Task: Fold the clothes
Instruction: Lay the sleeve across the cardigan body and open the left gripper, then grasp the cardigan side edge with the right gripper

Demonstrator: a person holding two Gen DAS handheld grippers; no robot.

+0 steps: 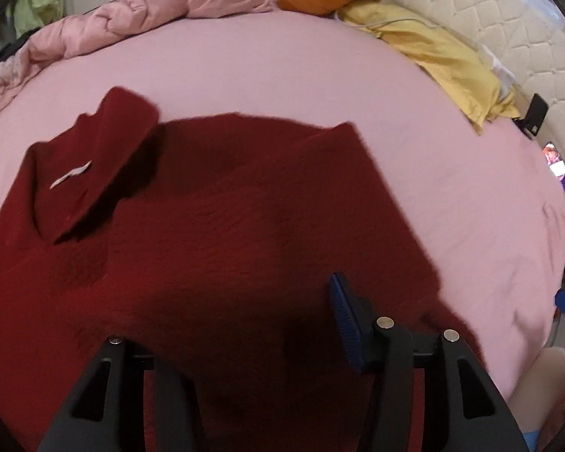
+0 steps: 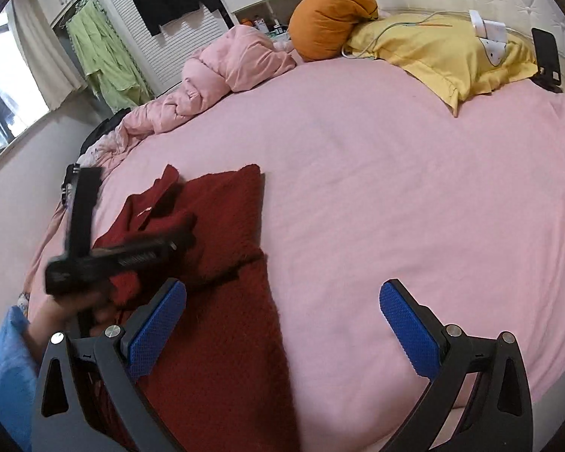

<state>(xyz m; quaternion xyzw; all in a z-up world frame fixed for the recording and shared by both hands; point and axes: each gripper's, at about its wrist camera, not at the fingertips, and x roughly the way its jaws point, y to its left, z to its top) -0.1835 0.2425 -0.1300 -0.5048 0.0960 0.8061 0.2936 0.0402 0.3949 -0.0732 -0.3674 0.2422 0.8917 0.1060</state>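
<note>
Pink bedsheet (image 2: 376,173) was covered at its near-left part by red sweater (image 1: 226,226), partly folded. Right gripper (image 2: 282,324) was spread wide, empty. Left gripper (image 1: 245,324) was draped with sweater fabric; grip undeterminable.

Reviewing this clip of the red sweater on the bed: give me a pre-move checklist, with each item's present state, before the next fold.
1. Red sweater lies on the pink sheet: ok.
2. One part already folded over, white label showing: ok.
3. Right hand-held gripper open and holding nothing: ok.
4. Left hand-held gripper gripping the fabric: cannot tell; its left finger is hidden by the sweater.
5. Bare sheet beside the sweater toward the yellow pillow: ok.
6. Sweater lies smooth: cannot tell, picture blurred.
</note>
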